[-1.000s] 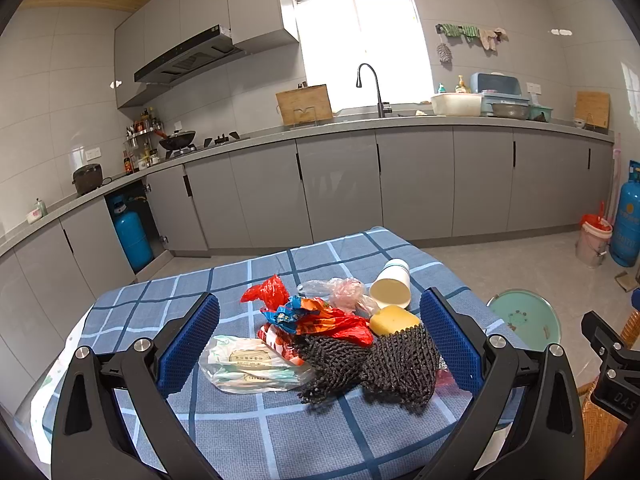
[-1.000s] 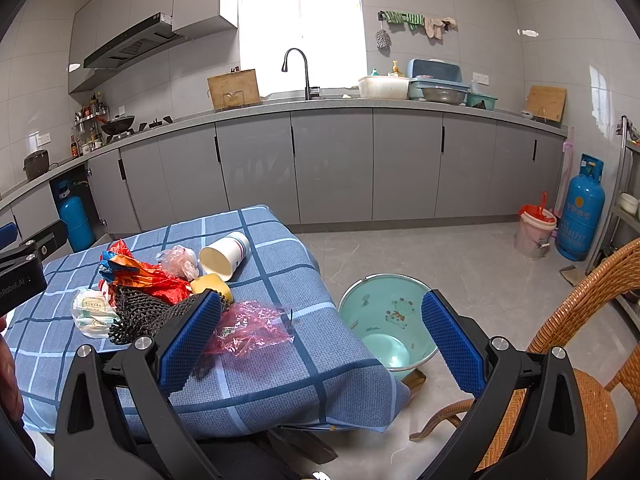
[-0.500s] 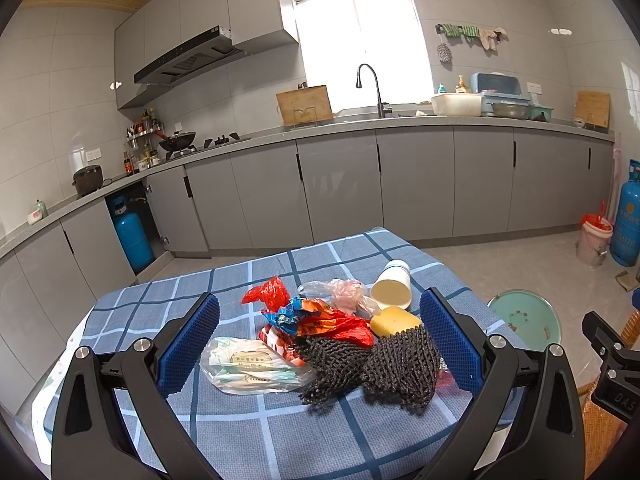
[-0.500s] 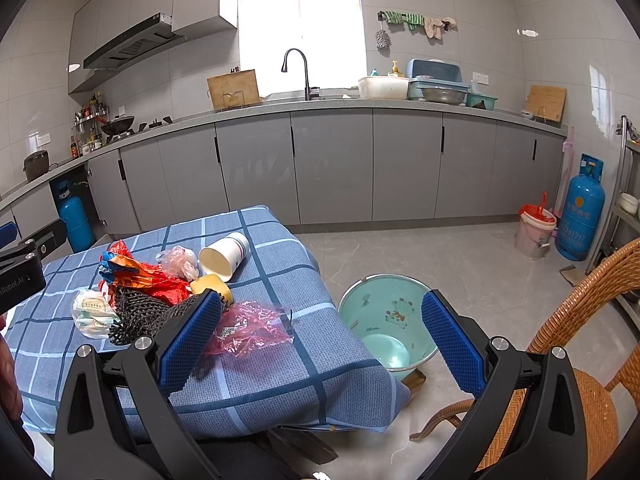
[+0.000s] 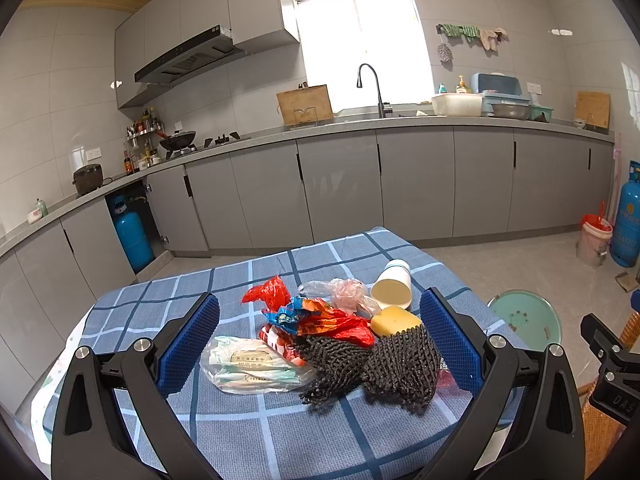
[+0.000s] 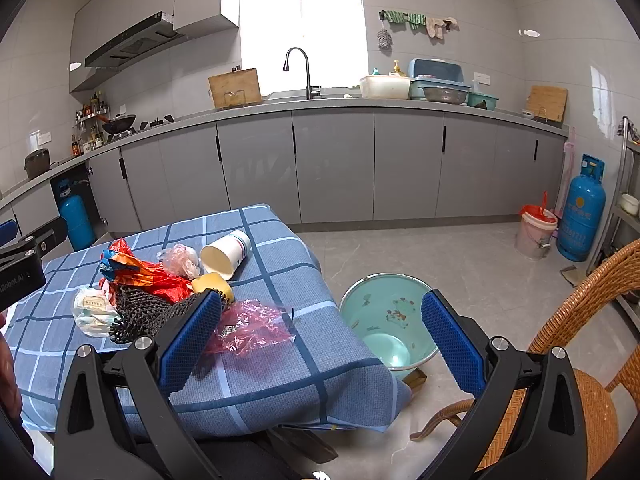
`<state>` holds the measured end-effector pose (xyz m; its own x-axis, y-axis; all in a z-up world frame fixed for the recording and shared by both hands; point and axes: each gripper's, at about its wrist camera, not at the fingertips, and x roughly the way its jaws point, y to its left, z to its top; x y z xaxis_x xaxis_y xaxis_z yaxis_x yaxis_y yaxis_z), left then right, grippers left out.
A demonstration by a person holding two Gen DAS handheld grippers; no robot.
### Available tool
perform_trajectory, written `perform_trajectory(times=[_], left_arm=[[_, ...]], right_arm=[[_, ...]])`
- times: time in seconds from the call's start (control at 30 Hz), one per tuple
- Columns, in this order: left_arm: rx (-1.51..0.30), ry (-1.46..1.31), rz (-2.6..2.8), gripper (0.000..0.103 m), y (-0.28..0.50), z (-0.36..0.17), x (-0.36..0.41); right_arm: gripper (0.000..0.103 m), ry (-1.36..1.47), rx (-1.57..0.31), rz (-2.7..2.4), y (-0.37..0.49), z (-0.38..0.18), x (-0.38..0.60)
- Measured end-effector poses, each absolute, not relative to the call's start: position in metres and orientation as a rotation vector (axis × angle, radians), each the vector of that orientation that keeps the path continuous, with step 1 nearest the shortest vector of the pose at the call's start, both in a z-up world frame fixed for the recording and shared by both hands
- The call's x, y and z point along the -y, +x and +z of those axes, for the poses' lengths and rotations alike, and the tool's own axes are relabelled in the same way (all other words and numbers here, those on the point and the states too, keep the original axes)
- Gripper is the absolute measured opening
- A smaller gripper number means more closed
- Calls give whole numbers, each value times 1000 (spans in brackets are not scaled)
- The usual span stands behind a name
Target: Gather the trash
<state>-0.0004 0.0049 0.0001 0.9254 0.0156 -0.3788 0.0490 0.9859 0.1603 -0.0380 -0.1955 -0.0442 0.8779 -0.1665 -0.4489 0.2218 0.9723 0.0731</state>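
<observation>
- I am looking at the trash pile, which is sitting on the table point(image 5: 248, 432) toward its right edge, on a blue checked cloth.
- At the near side of the pile a black knitted mesh piece point(image 5: 372, 364) is lying crumpled, and a yellow sponge point(image 5: 394, 320) is poking out from its top.
- A clear plastic bag with printed packets point(image 5: 250, 366) is lying just left of the mesh, touching it.
- Red and orange wrappers point(image 5: 320, 318) are bunching up behind the mesh, with a pale pink crumpled bag point(image 5: 348, 292) beyond them.
- A white paper cup point(image 5: 392, 286) is lying on its side toward the table's far right corner, its open mouth facing me.
- A pink cellophane wrapper point(image 6: 248, 326) is lying apart from the rest, closer to the right edge of the table.
- A teal basin point(image 6: 386, 320) is standing on the floor just beyond the table's right edge.
- I am holding the left gripper point(image 5: 320, 346) above the near part of the table, its tongs spread wide on either side of the pile and touching nothing.
- I am holding the right gripper point(image 6: 322, 336) over the table's right edge, its tongs wide apart and gripping nothing; its left pad point(image 6: 188, 340) is covering part of the mesh in that view.
- A wicker chair point(image 6: 592, 360) is standing to the right of the basin.
</observation>
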Motion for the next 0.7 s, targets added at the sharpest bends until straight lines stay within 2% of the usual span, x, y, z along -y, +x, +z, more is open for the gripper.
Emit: perform_trajectory(times=[0.37, 0.7], left_arm=[[-388, 181, 36, 99, 6, -7, -20], [-515, 136, 192, 99, 40, -49, -95]], right_arm=[[98, 121, -459, -195, -31, -50, 191], [98, 86, -483, -153, 2, -64, 172]])
